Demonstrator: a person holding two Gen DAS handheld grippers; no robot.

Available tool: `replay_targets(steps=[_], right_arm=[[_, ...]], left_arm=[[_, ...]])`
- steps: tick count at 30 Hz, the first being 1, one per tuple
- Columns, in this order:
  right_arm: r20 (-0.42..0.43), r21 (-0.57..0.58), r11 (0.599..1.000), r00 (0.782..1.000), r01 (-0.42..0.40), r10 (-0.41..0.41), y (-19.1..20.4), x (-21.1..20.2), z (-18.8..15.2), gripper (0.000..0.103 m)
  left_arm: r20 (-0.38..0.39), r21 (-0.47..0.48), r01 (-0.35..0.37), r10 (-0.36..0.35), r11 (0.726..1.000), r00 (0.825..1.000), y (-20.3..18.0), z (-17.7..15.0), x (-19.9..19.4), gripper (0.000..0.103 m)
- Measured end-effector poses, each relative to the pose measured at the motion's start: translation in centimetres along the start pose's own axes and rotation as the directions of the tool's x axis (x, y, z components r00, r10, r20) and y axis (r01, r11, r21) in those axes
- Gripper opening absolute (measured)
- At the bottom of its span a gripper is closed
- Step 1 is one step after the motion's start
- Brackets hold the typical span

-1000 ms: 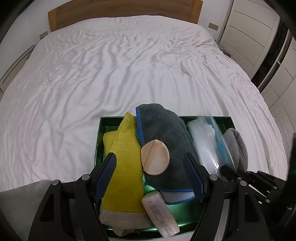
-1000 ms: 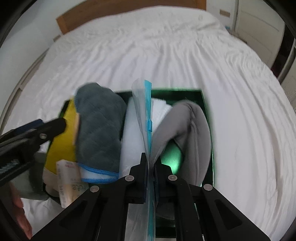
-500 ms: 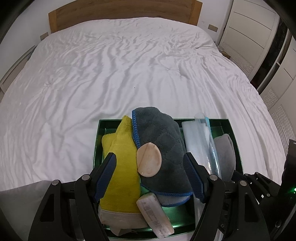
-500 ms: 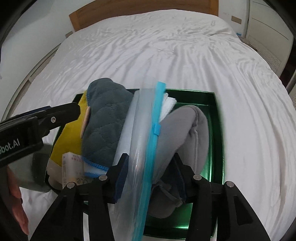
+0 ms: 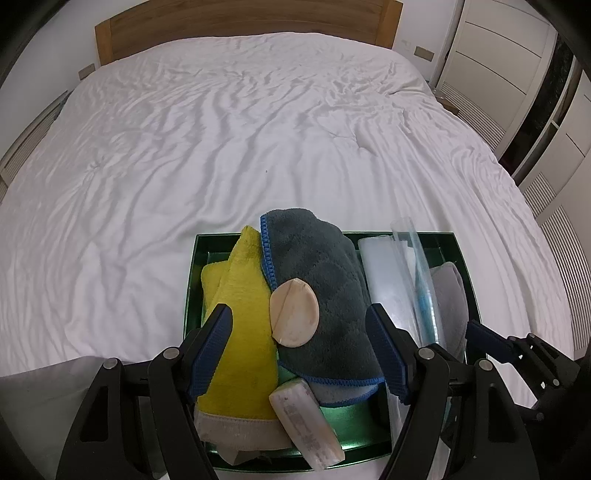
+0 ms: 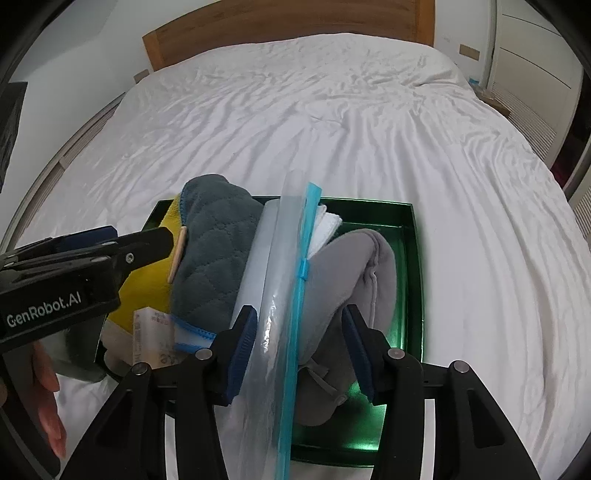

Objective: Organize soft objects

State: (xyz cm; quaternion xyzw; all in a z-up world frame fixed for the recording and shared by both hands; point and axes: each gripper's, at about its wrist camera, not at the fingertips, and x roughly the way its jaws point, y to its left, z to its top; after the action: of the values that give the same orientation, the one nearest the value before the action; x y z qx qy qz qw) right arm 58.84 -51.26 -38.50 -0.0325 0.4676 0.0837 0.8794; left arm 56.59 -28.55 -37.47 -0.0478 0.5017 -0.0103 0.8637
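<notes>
A green tray (image 5: 191,280) (image 6: 413,236) on the white bed holds soft things standing side by side: a yellow towel (image 5: 242,328) (image 6: 142,291), a dark grey quilted cloth (image 5: 317,295) (image 6: 218,254) with a beige round pad (image 5: 293,317) on it, a clear zip bag (image 5: 399,291) (image 6: 284,280) with a blue seal, and a grey garment (image 5: 448,291) (image 6: 351,273). A wrapped pack (image 5: 306,421) (image 6: 151,332) lies at the near edge. My left gripper (image 5: 301,343) is open over the towel and cloth. My right gripper (image 6: 299,350) is open around the bag.
The wrinkled white bed sheet (image 5: 221,147) (image 6: 332,129) stretches beyond the tray to a wooden headboard (image 5: 240,26). White wardrobes (image 5: 517,74) stand at the right. The left gripper's body (image 6: 66,280) crosses the right wrist view at the left.
My right gripper was shut on the zip bag's edge and has opened; the bag now rests in the tray. Both grippers have drawn back slightly. The left gripper stayed open.
</notes>
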Motion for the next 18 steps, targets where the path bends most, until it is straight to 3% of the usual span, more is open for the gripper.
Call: replay_targets(steps=[4, 9, 18], right_arm=[[0.002, -0.008, 1.0, 1.0, -0.027, 0.027, 0.5, -0.2, -0.1, 0.048], [-0.055, -0.015, 0.999, 0.998, -0.043, 0.043, 0.6, 0.9, -0.3, 0.048], [-0.002, -0.022, 0.999, 1.0, -0.024, 0.024, 0.5, -2.5, 0.1, 0.049]], left_arm=[[0.006, 0.001, -0.001, 0.001, 1.0, 1.0, 0.0, 0.0, 0.0, 0.069], [0.004, -0.009, 0.002, -0.002, 1.0, 1.0, 0.4, 0.0, -0.3, 0.069], [0.008, -0.001, 0.009, -0.009, 1.0, 1.0, 0.3, -0.1, -1.8, 0.069]])
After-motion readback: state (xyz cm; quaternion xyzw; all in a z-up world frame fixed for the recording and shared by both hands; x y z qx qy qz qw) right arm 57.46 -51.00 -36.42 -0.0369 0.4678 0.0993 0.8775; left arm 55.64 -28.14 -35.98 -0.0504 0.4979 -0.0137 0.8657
